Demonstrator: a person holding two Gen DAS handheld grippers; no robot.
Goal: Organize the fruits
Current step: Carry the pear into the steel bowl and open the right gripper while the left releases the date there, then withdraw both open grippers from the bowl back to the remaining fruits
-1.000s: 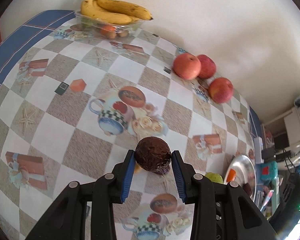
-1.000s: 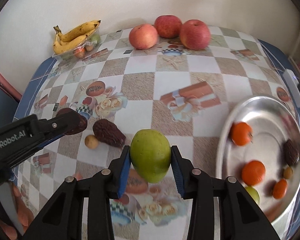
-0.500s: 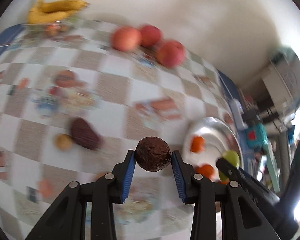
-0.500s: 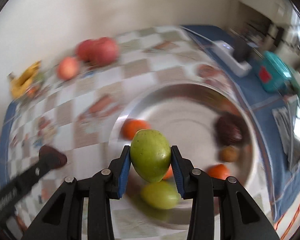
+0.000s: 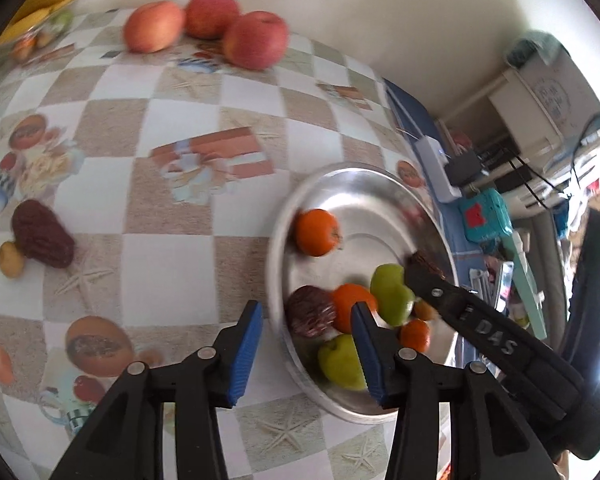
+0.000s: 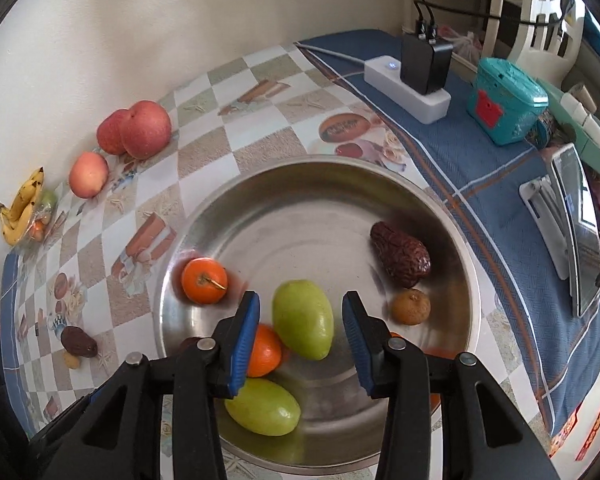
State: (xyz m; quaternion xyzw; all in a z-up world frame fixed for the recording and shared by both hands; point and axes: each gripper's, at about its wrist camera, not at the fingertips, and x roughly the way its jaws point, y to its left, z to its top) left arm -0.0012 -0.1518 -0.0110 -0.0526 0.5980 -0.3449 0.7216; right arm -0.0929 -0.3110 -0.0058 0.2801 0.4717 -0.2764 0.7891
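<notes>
Both the left hand-held gripper (image 5: 306, 330) and right hand-held gripper (image 6: 300, 330) gape empty over the steel bowl (image 6: 300, 184), apparently holding nothing.

Left gripper (image 5: 306, 338) and right gripper (image 6: 300, 330) both spread wide (nothing clamped)

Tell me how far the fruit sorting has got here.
Done: the metal bowl holds oranges, two green fruits and dark fruits. In hand: nothing; left tongs and right tongs are open over the bowl. Left: the dark fruit and small yellow fruit on the table; maybe the apples too.
</notes>
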